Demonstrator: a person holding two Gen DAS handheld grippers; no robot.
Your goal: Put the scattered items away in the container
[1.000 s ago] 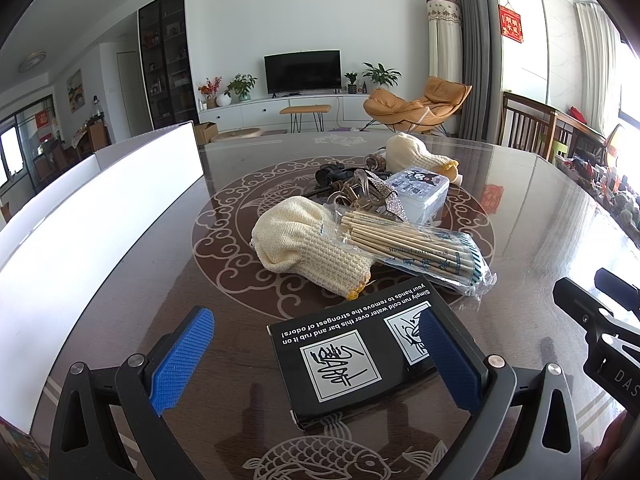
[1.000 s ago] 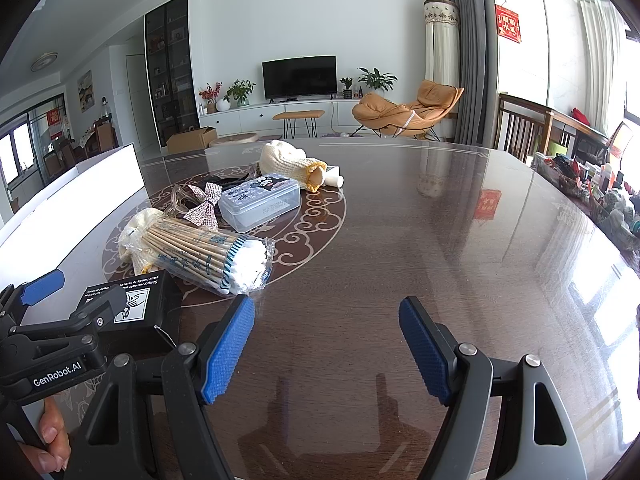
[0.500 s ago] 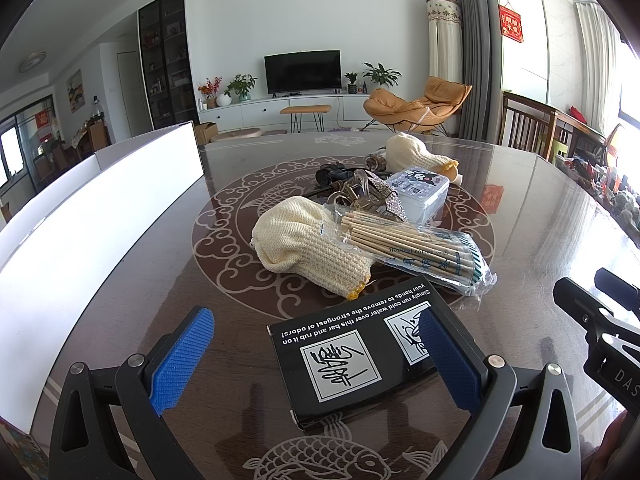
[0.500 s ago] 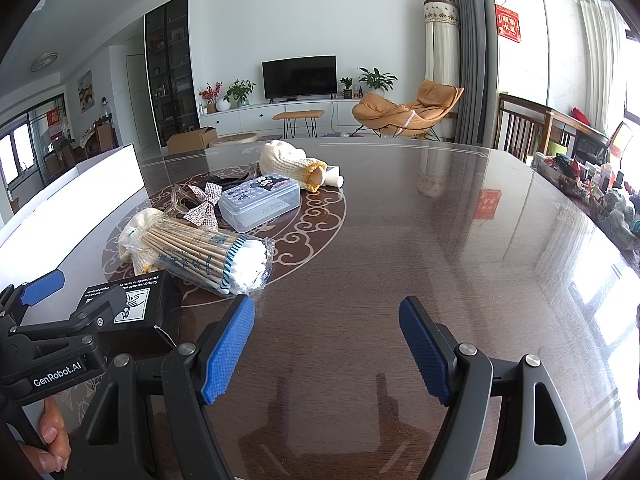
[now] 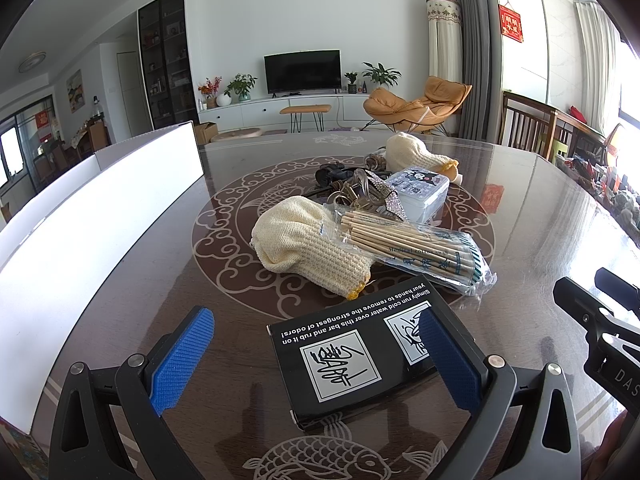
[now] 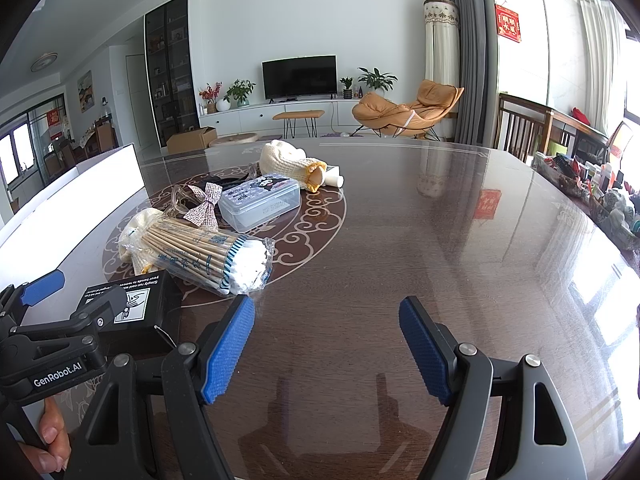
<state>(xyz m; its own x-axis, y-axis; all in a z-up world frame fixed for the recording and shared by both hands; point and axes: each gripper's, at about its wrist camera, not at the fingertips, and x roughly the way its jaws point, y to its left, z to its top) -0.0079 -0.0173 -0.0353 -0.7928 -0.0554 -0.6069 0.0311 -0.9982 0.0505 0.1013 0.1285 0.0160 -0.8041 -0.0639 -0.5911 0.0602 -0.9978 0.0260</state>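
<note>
My left gripper (image 5: 316, 360) sits low over the table (image 6: 420, 240) with its jaws wide apart and gripping nothing. The black box (image 5: 360, 348) lies flat between its blue pads, the right pad over the box's right end; I cannot tell whether it touches. Just beyond the box I see a knitted glove (image 5: 304, 244) and a bag of swabs (image 5: 416, 252) lying against it. Behind them are a bow (image 6: 206, 204), a clear case (image 6: 260, 200) and a second glove (image 6: 288, 164). The white container (image 5: 104, 208) stands at the table's left edge, apart from the pile. My right gripper (image 6: 326, 344) is also wide open and empty, above bare tabletop to the right of the box.
</note>
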